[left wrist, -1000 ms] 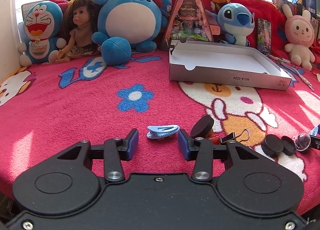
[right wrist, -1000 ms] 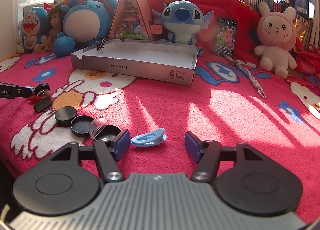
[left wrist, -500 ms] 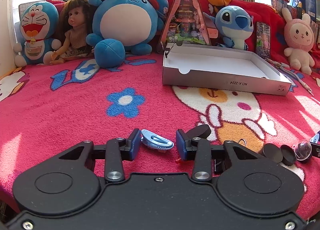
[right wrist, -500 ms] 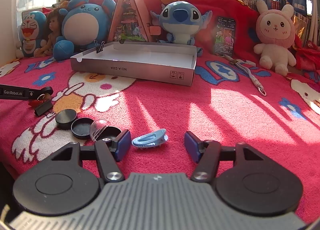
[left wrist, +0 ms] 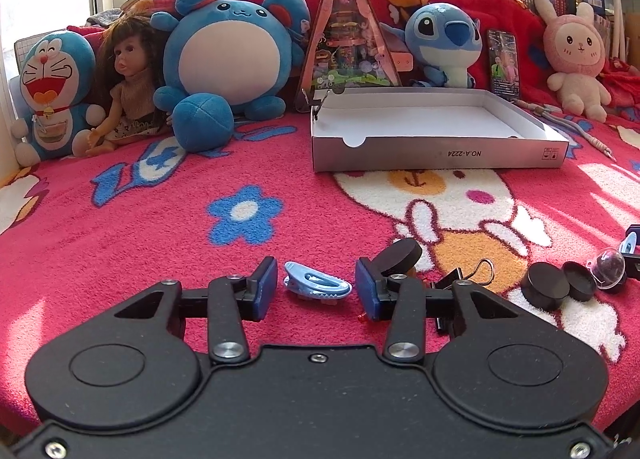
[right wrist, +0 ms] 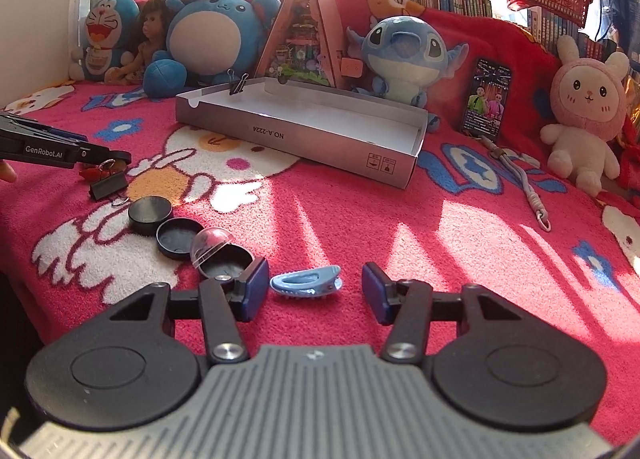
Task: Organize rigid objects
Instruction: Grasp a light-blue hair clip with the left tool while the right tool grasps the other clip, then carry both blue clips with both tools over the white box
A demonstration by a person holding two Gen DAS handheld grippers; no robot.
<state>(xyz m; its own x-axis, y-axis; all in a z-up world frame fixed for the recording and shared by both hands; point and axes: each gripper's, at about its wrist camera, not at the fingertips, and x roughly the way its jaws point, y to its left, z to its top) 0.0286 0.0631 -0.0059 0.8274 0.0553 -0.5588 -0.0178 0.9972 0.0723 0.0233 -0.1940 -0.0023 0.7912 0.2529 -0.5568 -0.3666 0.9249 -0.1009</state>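
Both your tongs are spread wide, left tongs point(left wrist: 316, 289) and right tongs point(right wrist: 314, 288) each straddling a blue clip point(left wrist: 317, 286) on the blanket point(left wrist: 160, 219), long axis running pad to pad, box point(left wrist: 436, 155) well ahead.

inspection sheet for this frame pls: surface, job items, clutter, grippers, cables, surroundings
Surface: red cartoon blanket, sunlit patches on the right.
Job's things: blue hair clip between the left fingers; a second blue hair clip between the right fingers; grey box open, its visible floor bare.
Clutter: black round lids, clear dome capsule, black binder clip.
Grippers: left gripper open; right gripper open; neither touches its clip.
Cables: beaded lanyard right of the box.
Surroundings: plush toys, doll, bookshelves behind.
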